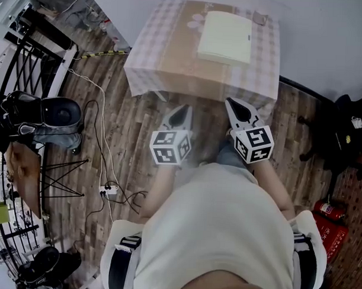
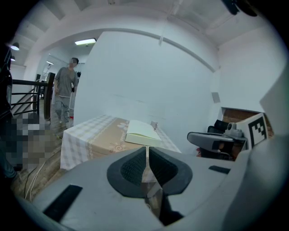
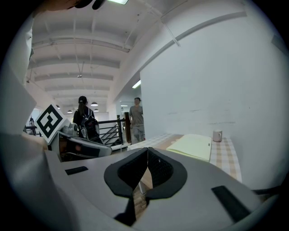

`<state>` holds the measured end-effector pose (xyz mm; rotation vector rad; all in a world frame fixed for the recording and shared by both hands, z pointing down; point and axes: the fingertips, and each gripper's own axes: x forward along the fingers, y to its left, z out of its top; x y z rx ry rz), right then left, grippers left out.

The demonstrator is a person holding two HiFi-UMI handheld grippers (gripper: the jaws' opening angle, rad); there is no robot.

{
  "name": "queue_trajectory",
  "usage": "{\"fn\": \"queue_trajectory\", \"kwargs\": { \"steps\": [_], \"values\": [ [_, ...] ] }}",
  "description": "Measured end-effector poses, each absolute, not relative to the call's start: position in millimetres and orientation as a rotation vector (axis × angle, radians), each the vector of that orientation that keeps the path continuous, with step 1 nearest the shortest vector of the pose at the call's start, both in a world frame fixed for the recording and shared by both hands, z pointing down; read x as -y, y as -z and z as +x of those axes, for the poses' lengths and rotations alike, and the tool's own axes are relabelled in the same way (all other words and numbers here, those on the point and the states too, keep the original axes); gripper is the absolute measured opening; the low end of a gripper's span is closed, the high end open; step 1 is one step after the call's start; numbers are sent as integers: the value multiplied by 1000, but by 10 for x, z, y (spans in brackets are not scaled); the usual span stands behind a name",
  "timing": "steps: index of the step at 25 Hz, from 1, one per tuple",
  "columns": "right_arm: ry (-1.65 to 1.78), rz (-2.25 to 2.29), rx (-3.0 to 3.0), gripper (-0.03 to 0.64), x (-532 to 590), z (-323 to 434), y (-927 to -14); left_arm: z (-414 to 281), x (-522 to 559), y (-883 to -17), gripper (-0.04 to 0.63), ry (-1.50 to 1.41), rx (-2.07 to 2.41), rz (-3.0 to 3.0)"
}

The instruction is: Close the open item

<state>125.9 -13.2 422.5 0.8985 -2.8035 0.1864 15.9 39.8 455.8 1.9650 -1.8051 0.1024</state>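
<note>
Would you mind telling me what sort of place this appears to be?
Probably a shared studio or workshop hall rather than a home. It has a high beamed ceiling with strip lights, a black railing with people walking past, and a cloth-covered table against a bare white wall.

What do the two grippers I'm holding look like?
The left gripper and the right gripper both have pale grey, wedge-shaped shells tapering to dark, ribbed jaws. Each carries a white cube printed with black square markers.

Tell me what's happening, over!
Left tongs and right tongs shut, empty, short of table. Book on it, untouched. Nothing in the way.
</note>
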Motion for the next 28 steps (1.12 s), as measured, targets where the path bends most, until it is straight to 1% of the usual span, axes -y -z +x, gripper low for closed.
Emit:
{"fn": "queue_trajectory", "kwargs": {
  "steps": [28],
  "values": [
    [-144, 903, 2823, -1, 95, 1304, -4137, 199, -423, -4524, 17, -97, 1787, 1990]
  ]
}}
